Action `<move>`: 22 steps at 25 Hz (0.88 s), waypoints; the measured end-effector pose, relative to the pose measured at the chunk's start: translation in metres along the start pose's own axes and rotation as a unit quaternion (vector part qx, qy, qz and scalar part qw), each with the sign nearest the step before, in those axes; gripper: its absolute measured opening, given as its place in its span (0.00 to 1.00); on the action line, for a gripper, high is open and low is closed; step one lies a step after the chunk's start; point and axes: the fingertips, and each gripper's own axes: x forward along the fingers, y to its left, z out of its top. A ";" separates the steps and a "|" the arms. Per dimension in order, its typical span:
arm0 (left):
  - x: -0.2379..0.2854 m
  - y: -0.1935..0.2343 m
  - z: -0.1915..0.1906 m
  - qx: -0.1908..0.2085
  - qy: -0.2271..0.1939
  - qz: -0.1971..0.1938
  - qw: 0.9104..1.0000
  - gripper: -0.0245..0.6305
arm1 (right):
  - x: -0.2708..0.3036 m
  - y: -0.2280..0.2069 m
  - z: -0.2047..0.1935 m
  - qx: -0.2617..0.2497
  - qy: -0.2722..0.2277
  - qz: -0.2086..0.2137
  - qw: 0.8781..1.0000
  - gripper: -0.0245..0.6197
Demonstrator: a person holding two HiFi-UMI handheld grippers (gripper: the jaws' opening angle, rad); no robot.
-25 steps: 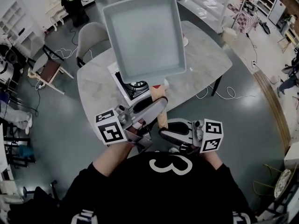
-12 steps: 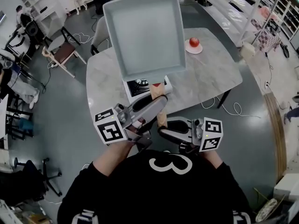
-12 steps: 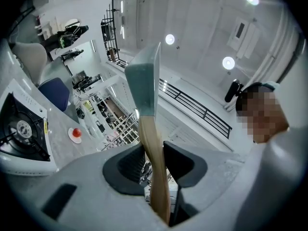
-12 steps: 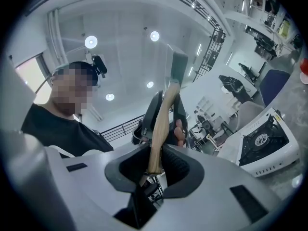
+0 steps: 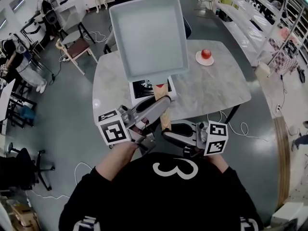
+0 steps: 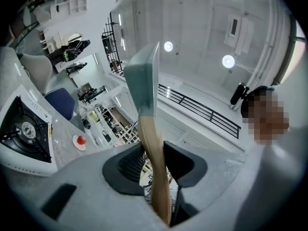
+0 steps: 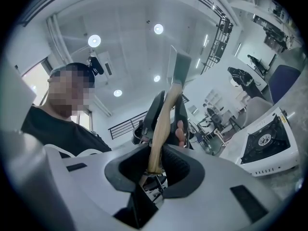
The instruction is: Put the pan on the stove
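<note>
The left gripper and right gripper clamp the pan by its handle. It points up and away, seemingly above the stove at the table's near edge. The gripper views show it edge-on.

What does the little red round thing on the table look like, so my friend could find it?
Find the big pale marble table. Toward its far right edge, away from the white gas stove, a small white plate lies alone, and the red round fruit sits on it. It is the only red, ball-shaped thing there; the stove is boxy and the grey pan is square.
</note>
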 end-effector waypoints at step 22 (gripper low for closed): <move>-0.014 0.059 -0.028 -0.069 0.002 0.061 0.996 0.24 | -0.009 -0.032 -0.032 0.092 0.005 -0.005 0.996 0.16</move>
